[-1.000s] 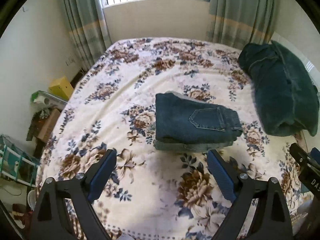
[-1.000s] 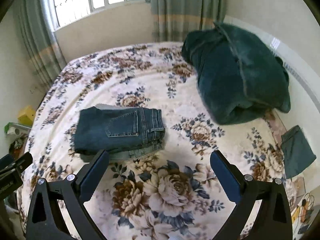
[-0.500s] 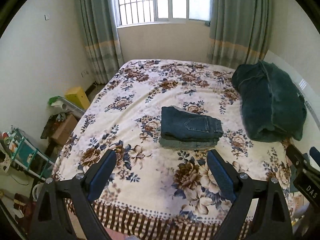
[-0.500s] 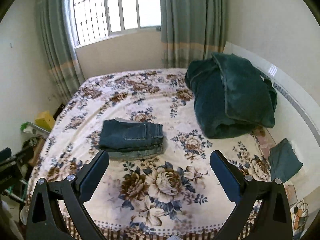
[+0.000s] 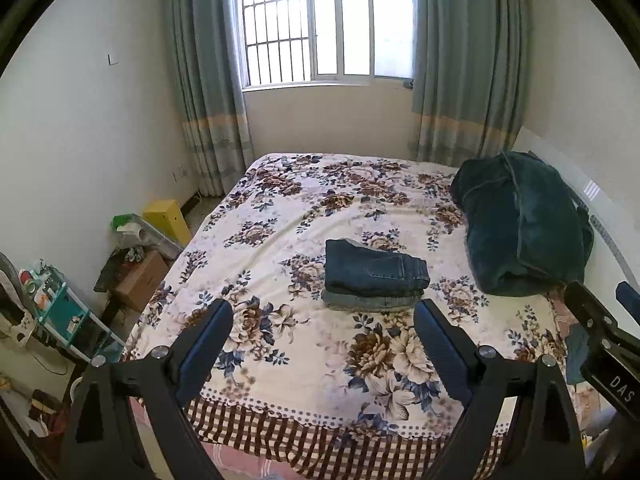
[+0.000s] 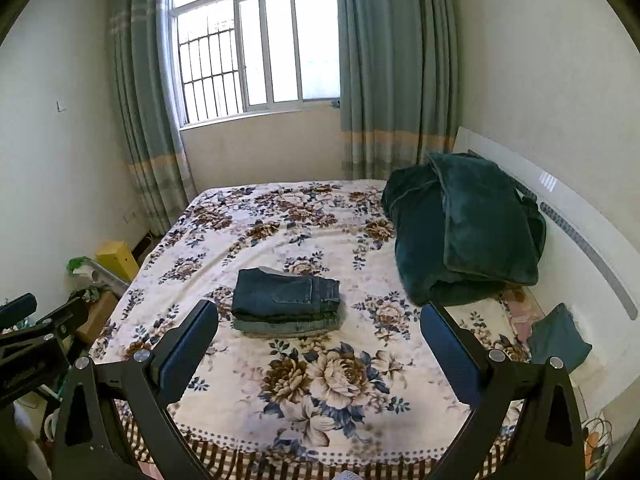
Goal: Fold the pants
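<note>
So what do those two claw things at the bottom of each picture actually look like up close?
Each is a matte black frame splitting into two angled arms with triangular cutouts and silver screws. The left gripper and right gripper both carry flat dark blue pads on the inner face of each finger. Seen from the left camera, the right gripper's black body bears white letters, "DAS". No cables or sleeves show.
</note>
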`<state>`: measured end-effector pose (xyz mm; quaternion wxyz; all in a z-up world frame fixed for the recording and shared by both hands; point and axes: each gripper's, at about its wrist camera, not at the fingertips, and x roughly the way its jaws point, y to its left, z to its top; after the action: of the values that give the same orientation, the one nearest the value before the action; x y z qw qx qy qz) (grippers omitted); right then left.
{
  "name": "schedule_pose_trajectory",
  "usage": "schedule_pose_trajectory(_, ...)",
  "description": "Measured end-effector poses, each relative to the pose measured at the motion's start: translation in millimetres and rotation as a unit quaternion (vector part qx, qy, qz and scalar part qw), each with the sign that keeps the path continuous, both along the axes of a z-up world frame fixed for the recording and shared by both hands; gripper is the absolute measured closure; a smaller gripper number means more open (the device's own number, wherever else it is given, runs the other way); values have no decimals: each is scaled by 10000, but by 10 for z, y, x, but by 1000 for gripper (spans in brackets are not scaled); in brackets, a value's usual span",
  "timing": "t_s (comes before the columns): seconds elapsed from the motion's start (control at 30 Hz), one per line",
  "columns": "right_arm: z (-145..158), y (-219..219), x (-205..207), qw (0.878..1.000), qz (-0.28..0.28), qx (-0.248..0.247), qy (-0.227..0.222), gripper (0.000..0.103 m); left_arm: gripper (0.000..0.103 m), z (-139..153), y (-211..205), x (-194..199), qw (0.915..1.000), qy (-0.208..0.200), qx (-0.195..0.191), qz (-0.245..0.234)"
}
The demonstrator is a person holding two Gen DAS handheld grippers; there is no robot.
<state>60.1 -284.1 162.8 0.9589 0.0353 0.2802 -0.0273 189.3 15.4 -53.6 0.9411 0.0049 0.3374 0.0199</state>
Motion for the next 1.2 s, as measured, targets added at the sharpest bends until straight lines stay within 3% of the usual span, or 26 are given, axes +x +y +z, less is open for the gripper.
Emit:
schedule_pose_trajectory(0.17,102,90,-188,9999,33,-56,-112,0,10,-4,49,-95,9999,39,-94,-19)
schedule_pose_trajectory(0.23,109,101,-211,9999,14,-102,-132,0,4,-14,80,-106,9999,58,-138,2)
schedule_pose_trajectory(1.2,-86,91,28,9999,29,-24,149,0,3,0,104,-53,10000,23,-45,-27)
